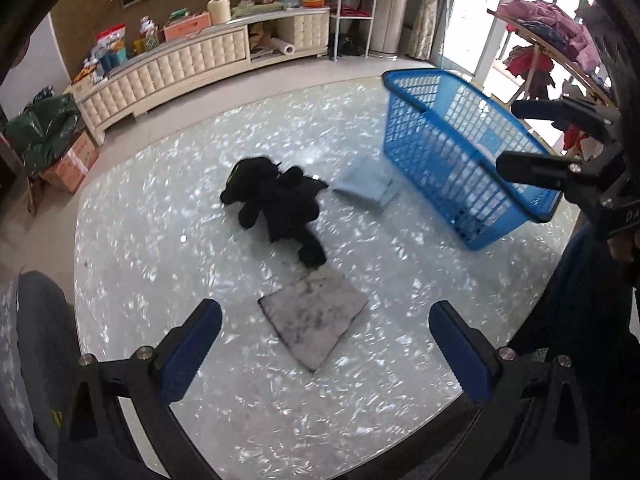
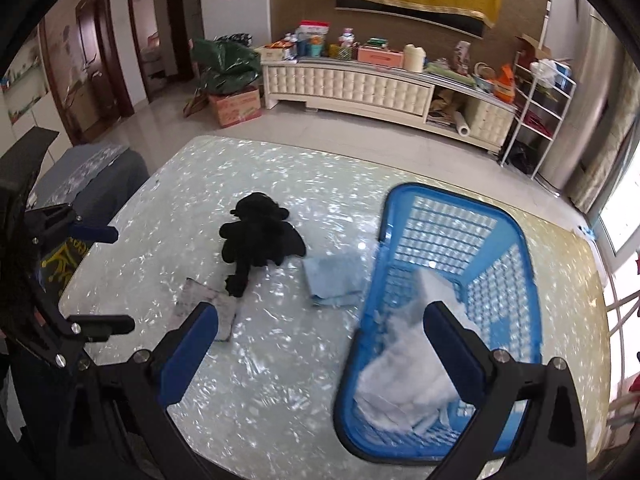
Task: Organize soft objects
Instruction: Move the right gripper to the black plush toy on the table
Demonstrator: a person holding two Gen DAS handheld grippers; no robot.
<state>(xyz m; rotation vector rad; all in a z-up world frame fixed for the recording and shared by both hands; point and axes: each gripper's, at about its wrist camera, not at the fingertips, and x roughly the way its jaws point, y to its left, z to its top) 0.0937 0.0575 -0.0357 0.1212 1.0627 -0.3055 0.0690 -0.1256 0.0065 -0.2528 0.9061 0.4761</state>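
From the left wrist, your left tool (image 1: 325,334) hangs with fingers apart and empty above the grey cloth (image 1: 313,317) on the worktop (image 1: 160,248); come straight down and pinch one edge. Beyond lie one black plush toy (image 1: 276,200), one folded blue cloth (image 1: 366,186) and one blue basket (image 1: 460,152).

From the right wrist, your right tool (image 2: 320,338) is spread too, empty, near the basket holding one white cloth (image 2: 408,364).

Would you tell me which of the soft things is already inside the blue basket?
The white fluffy cloth is the one; it lies in the blue basket. The black plush toy, light blue cloth and grey cloth are out on the table.
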